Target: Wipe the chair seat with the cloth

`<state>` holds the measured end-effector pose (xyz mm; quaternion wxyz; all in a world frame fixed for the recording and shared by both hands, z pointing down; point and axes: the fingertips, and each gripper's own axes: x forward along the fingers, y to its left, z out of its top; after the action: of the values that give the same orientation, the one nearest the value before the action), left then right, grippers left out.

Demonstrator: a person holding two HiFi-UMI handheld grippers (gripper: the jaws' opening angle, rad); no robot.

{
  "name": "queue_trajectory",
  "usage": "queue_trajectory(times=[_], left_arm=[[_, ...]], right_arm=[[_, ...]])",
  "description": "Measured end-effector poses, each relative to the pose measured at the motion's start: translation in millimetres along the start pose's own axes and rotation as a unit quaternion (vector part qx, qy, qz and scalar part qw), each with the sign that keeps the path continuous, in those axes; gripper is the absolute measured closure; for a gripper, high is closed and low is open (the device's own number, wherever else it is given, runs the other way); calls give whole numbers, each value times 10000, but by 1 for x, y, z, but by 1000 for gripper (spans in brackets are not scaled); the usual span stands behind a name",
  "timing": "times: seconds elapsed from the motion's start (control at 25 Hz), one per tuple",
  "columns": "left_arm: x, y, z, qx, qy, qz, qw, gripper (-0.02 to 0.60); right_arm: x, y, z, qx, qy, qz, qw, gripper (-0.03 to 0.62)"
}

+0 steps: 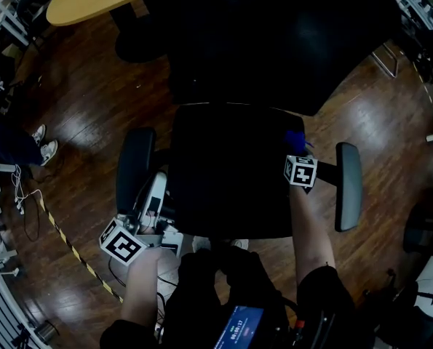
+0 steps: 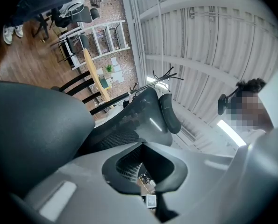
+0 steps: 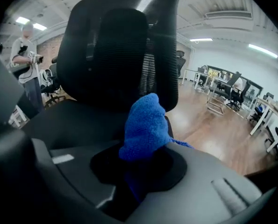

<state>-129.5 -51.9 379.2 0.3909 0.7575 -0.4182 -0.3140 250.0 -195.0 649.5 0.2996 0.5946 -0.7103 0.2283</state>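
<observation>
Cloth (image 3: 145,125) tight in right claw (image 1: 297,151) over chair seat (image 1: 223,187) (left claw (image 2: 150,192) closed, empty, low by armrest (image 1: 134,169))

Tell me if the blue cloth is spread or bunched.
Bunched: the fuzzy blue cloth sticks up wadded, pinched in the right gripper.

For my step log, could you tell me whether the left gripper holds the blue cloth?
No, the blue cloth is pinched between the jaws of the right gripper.
</observation>
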Motion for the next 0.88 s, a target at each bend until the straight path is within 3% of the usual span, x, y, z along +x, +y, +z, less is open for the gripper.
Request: queue_trajectory(times=[0.2,0.28,0.48,0.68,0.76,0.88], left_arm=[[5,-3,-5,-48,-41,-23,10000,589],[7,-6,-5,-69,-46,-74,9999,589],[6,-12,-4,-132,-27,-158,9998,589],[6,-19,-3,-137,-41,-207,9997,589],[4,-19,-2,-127,-15,-207,9997,589],[0,-17,-2,-102,-10,-200,9997,589]], right_arm=[[-5,-4,4,107,-80,-183,9997,511],[-6,18,12,337,-258,-22,9991,511],[-3,168,38,-19,-519,1266,9906,511],[-14,341,45,-521,-527,2765,9582,511],[-12,384,29,-726,-340,3064,9485,511],[-11,400,21,-863,-462,3098,9458,511]])
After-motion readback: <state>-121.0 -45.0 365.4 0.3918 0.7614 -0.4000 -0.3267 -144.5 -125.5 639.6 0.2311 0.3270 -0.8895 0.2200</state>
